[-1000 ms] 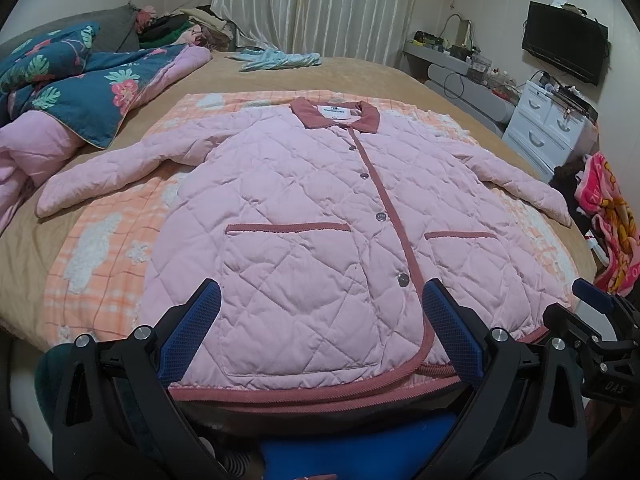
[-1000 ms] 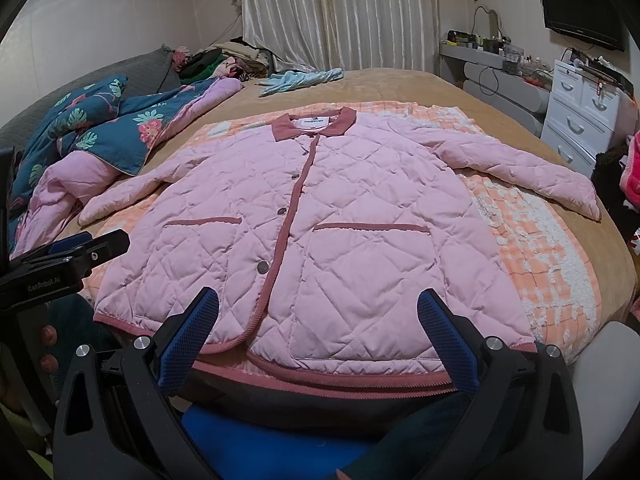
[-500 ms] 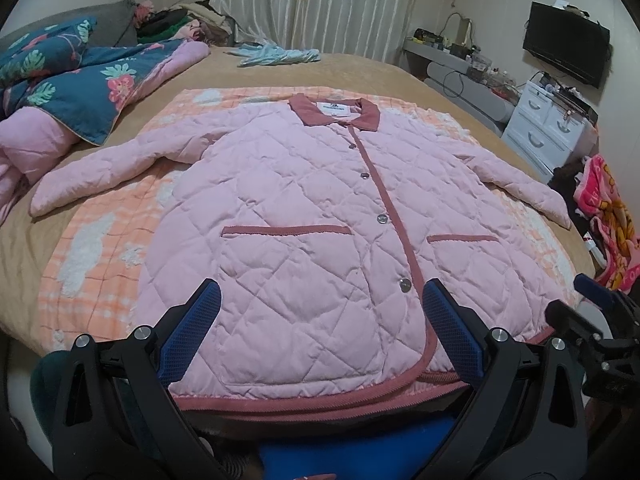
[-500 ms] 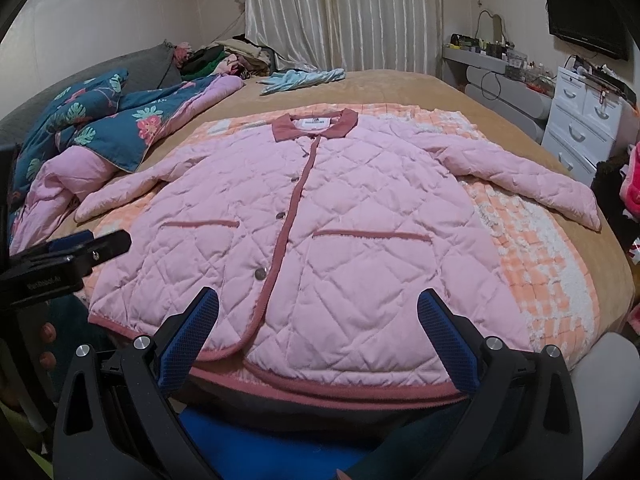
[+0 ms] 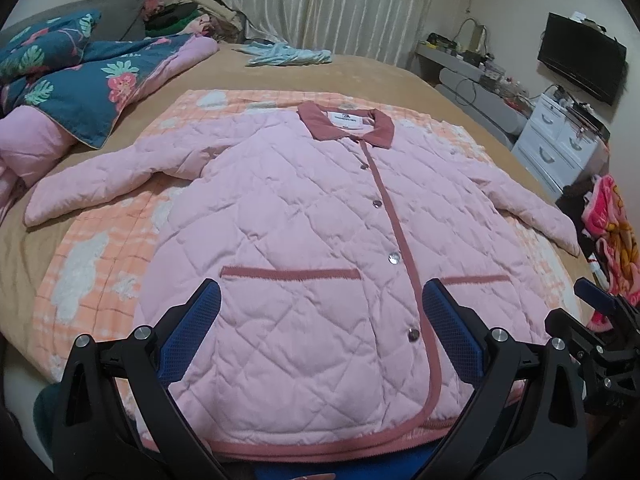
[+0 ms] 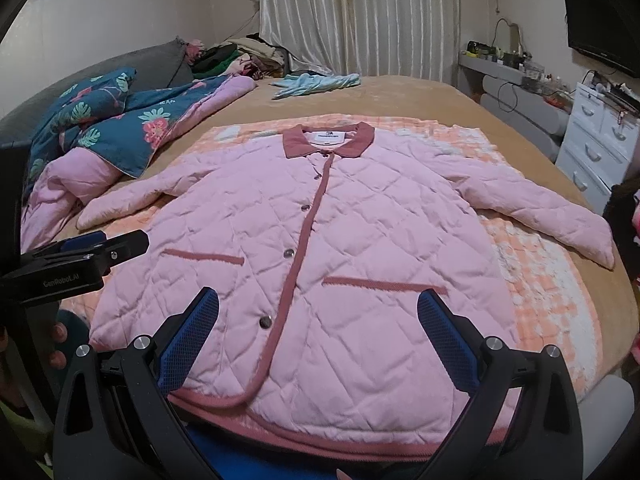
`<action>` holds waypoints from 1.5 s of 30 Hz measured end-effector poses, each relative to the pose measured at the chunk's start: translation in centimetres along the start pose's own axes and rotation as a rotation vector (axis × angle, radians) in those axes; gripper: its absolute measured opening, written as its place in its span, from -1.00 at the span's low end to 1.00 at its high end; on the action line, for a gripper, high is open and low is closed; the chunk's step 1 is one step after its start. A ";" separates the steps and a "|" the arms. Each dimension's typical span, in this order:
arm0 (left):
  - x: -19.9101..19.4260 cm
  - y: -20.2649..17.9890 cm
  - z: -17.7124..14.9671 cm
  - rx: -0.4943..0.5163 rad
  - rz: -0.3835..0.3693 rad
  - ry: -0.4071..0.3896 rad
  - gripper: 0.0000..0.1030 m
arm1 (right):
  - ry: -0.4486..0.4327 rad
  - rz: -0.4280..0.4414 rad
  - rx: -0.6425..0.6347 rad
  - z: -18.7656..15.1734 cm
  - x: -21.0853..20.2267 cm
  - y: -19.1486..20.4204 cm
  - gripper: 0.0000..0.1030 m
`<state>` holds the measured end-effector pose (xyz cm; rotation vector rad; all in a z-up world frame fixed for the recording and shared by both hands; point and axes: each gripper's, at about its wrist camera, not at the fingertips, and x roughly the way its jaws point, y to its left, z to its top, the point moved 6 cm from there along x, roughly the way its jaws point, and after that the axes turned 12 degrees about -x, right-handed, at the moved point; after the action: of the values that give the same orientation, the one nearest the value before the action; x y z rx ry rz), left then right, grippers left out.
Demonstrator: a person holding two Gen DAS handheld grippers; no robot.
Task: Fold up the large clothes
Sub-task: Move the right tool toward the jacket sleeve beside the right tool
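Note:
A pink quilted jacket [image 5: 304,248] [image 6: 352,248] with dusty-red trim lies flat and buttoned, front up, on an orange checked blanket [image 5: 92,256] [image 6: 548,280] on the bed. Both sleeves spread out sideways, collar at the far end. My left gripper [image 5: 320,336] hovers open above the hem's left half, nothing between its blue pads. My right gripper [image 6: 318,338] hovers open above the hem's right half, also holding nothing. Each gripper shows at the edge of the other's view: the right gripper [image 5: 600,320], the left gripper [image 6: 80,256].
A blue floral duvet [image 5: 80,84] [image 6: 108,120] with pink lining is heaped at the bed's left. A light blue garment [image 5: 288,54] [image 6: 316,82] lies at the far end. A white drawer unit [image 5: 560,144] [image 6: 596,148] and a wall TV [image 5: 580,56] stand to the right.
Both grippers have moved forward and slightly lower over the jacket's hem, so the jacket looms larger. Both stay open; the jacket has not moved.

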<state>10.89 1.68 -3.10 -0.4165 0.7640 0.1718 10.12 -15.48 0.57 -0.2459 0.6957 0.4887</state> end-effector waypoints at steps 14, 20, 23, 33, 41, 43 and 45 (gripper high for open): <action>1.5 -0.4 5.0 -0.044 0.018 -0.029 0.83 | -0.020 0.012 0.013 5.1 2.5 -1.6 0.92; 2.7 -1.2 6.5 -0.048 0.019 -0.027 0.83 | -0.035 0.001 0.008 7.0 3.1 -2.6 0.92; 3.4 -1.7 7.1 -0.049 0.017 -0.019 0.83 | -0.036 -0.007 0.008 7.7 3.5 -3.1 0.92; 5.8 -3.8 9.3 -0.044 0.012 -0.011 0.83 | -0.049 -0.037 0.027 10.2 5.4 -5.7 0.92; 8.6 -6.2 11.4 -0.032 0.011 0.001 0.83 | -0.077 -0.103 0.083 12.3 6.9 -10.7 0.92; 9.3 -6.8 11.9 -0.024 0.011 -0.001 0.83 | -0.082 -0.123 0.095 12.8 7.4 -12.2 0.92; 10.0 -7.6 12.4 -0.014 0.006 -0.002 0.83 | -0.085 -0.149 0.106 13.1 7.9 -13.6 0.92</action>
<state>28.13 0.12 0.17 -0.4269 0.7622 0.1836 29.49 -19.56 5.90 -0.1743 0.6137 0.3174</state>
